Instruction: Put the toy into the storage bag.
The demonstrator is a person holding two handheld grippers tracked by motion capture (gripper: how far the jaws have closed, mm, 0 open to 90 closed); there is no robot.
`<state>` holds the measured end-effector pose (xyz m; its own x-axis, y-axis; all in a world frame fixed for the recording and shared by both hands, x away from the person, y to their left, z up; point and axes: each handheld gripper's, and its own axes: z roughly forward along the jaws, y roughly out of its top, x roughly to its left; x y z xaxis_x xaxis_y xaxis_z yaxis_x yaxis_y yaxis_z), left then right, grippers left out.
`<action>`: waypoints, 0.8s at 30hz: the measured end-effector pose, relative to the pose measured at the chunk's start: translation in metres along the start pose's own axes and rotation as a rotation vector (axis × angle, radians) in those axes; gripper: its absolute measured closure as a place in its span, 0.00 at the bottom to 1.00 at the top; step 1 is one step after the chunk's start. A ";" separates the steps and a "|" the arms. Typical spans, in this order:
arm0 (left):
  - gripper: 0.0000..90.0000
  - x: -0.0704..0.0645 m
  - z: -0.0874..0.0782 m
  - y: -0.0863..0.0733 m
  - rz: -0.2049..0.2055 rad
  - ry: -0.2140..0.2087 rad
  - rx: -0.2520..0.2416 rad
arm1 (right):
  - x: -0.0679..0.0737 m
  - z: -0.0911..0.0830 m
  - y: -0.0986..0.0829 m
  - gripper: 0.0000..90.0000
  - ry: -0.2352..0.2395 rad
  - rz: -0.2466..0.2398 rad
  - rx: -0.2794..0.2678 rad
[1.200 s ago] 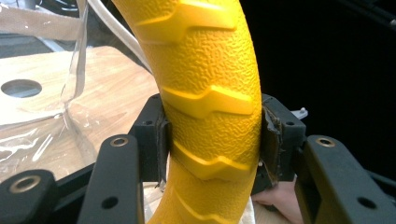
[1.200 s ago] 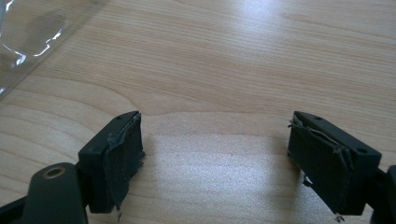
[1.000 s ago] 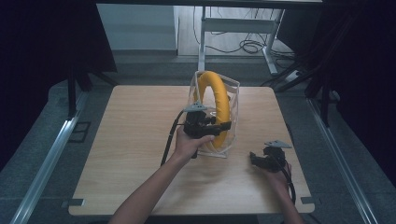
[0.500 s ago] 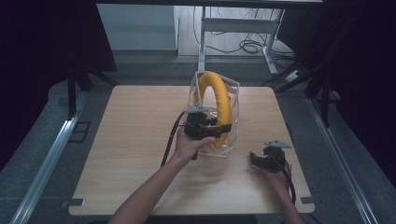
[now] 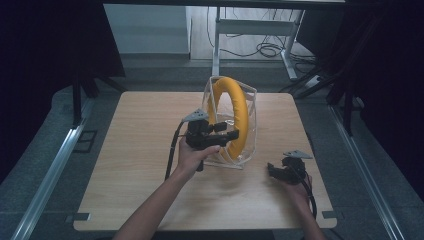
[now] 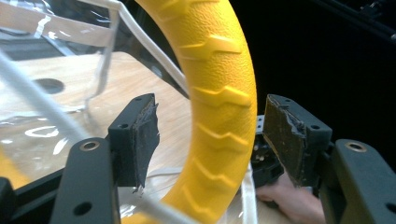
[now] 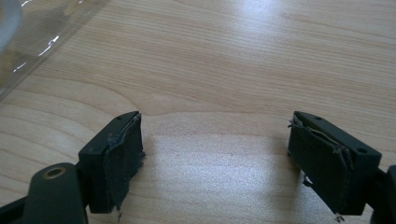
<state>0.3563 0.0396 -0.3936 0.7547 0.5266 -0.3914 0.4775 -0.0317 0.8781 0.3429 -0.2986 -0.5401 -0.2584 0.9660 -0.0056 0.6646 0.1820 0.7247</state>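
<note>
The yellow ring (image 5: 235, 112) stands upright on edge inside a clear plastic case (image 5: 250, 107), at the middle of the table (image 5: 130, 130), toward its far edge. The ring has a pebbled surface with raised arrow-shaped ridges, seen close in the left gripper view (image 6: 219, 98). White ribs frame the clear plastic case (image 6: 56, 79) around it.

Left side: the left gripper (image 5: 227, 136) is held at the near part of the ring, its handle in the person's left hand (image 5: 192, 155). A cable runs from it down along the forearm toward the near edge. The grey three-cornered plate sits on top of it. In the left gripper view the left gripper (image 6: 208, 135) has its jaws spread, one on each side of the ring's band. The left pad stands clear of the band with table visible in the gap; the right pad lies just beside the band, and whether it touches cannot be told. The pads are worn and frayed at their edges.

Right side: the right gripper (image 5: 272, 170) rests low near the near right corner of the table, well apart from the case. In the right gripper view the right gripper (image 7: 215, 158) has its jaws spread wide over bare wood, with nothing between them. An edge of the case (image 7: 46, 32) shows at the upper left of that view.
</note>
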 end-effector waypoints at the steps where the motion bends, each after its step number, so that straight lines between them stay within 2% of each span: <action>1: 0.39 0.002 -0.004 0.000 0.005 0.009 0.002 | 0.000 0.000 0.000 0.20 0.000 0.000 0.000; 5: 0.39 0.011 -0.026 -0.003 0.013 0.040 0.002 | 0.000 0.000 0.000 0.20 -0.001 -0.001 0.000; 6: 0.39 0.011 -0.026 -0.003 0.013 0.040 0.002 | 0.000 0.000 0.000 0.20 -0.001 -0.001 0.000; 12: 0.39 0.019 -0.052 -0.013 0.024 0.057 0.008 | 0.000 0.000 0.000 0.20 -0.002 -0.002 0.002; 19: 0.39 0.024 -0.067 -0.025 0.029 0.074 0.024 | 0.000 0.000 0.000 0.20 -0.002 0.002 0.002; 24: 0.39 0.033 -0.080 -0.038 0.015 0.084 0.034 | 0.001 0.000 0.000 0.20 -0.003 0.004 0.003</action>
<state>0.3272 0.1256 -0.4177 0.7224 0.5951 -0.3521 0.4821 -0.0685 0.8734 0.3428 -0.2981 -0.5399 -0.2536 0.9673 -0.0050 0.6675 0.1787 0.7229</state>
